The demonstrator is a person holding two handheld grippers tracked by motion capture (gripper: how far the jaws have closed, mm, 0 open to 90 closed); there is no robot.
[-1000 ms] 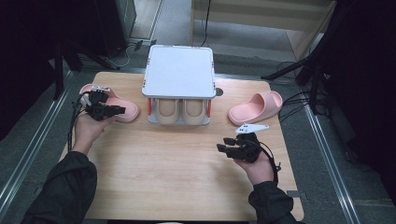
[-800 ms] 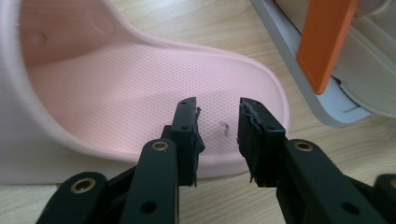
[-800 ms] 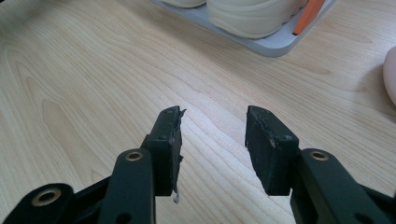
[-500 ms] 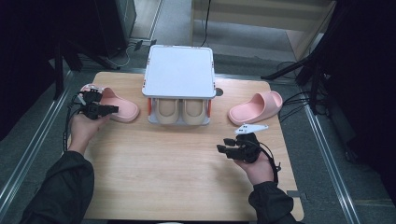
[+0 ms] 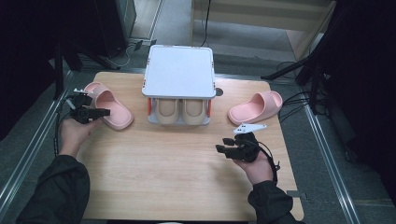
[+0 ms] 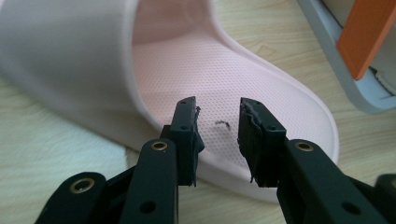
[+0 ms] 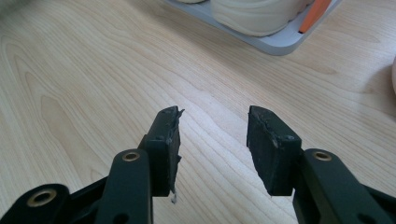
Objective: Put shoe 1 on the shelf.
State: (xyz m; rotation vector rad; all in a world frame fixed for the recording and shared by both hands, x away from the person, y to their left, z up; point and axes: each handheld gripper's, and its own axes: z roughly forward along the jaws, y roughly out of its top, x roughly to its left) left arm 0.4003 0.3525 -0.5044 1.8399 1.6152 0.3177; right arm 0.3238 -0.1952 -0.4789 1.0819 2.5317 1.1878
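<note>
A pink slipper (image 5: pixel 108 104) lies at the table's left, its toe strap at the far end. My left gripper (image 5: pixel 105 112) hovers open at the slipper's near left side; in the left gripper view its jaws (image 6: pixel 217 128) stand apart over the rim of the slipper (image 6: pixel 224 74), holding nothing. A second pink slipper (image 5: pixel 257 106) lies at the right. My right gripper (image 5: pixel 223 144) is held over bare wood in front of it, open and empty, its jaws (image 7: pixel 212 126) pointing at the rack.
A grey shoe rack (image 5: pixel 180 70) with a flat white top and orange posts stands at the back centre. A pair of beige slippers (image 5: pixel 180 110) sits on its lower shelf, seen as pale toes (image 7: pixel 252 16) in the right gripper view. The wooden table (image 5: pixel 163 177) stretches in front.
My left gripper has drawn back a little to the left, toward the person, along the pink slipper. The right gripper and both slippers have stayed put.
</note>
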